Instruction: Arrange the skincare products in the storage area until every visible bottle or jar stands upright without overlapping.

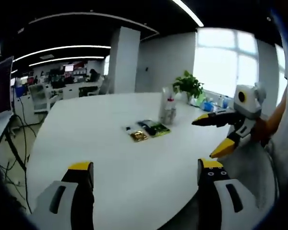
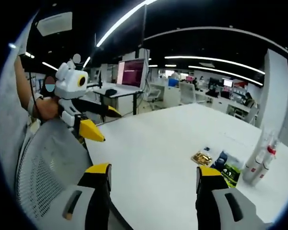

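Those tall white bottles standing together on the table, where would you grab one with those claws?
Probably around the straight middle of the body, coming in level from the open table side. The white bottles stand upright and close together, so a side grip on the outer one seems safest; the narrow tops look harder to hold. Both the left gripper and right gripper are open and apart from them.
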The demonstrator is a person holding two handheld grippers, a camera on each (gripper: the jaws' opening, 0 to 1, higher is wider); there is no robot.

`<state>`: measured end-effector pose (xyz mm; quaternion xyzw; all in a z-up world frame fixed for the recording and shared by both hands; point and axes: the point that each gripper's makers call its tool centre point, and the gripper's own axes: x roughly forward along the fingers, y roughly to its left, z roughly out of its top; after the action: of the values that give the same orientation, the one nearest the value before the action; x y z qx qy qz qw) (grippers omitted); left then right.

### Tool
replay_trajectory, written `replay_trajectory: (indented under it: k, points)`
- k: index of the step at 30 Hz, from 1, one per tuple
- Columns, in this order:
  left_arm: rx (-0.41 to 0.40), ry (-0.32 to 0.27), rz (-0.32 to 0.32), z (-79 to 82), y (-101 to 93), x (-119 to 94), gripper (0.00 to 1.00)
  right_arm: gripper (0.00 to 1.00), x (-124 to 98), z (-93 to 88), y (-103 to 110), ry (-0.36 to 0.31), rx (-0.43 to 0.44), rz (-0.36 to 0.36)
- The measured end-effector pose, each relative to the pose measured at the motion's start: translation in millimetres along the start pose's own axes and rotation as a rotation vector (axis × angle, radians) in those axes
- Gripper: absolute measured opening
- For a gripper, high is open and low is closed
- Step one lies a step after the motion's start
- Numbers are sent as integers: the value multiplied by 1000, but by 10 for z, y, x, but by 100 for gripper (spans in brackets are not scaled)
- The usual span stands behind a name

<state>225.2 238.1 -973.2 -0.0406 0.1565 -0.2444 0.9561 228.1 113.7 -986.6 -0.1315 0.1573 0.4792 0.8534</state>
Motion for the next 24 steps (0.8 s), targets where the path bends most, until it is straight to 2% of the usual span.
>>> replay_trajectory:
  k: [5, 9, 11, 12, 15, 24]
  points:
    - [13, -24, 13, 37, 22, -16, 93, 83, 3, 43, -2, -21, -1, 0]
    - [35, -31, 6, 48, -12, -14, 95, 90, -8, 131, -24, -74, 39, -2]
    - [55, -75, -15, 123, -62, -14, 96, 95, -17, 200, -27, -110, 39, -4]
    - [55, -78, -20, 127, -74, -12, 96, 98, -14, 211, -21, -116, 40, -2]
    - [69, -56, -13, 79, -69, 4, 98, 99, -7, 216, 0, -119, 41, 7]
    - [90, -56, -2, 79, -57, 7, 99, 99, 1, 222, 29, -121, 40, 24]
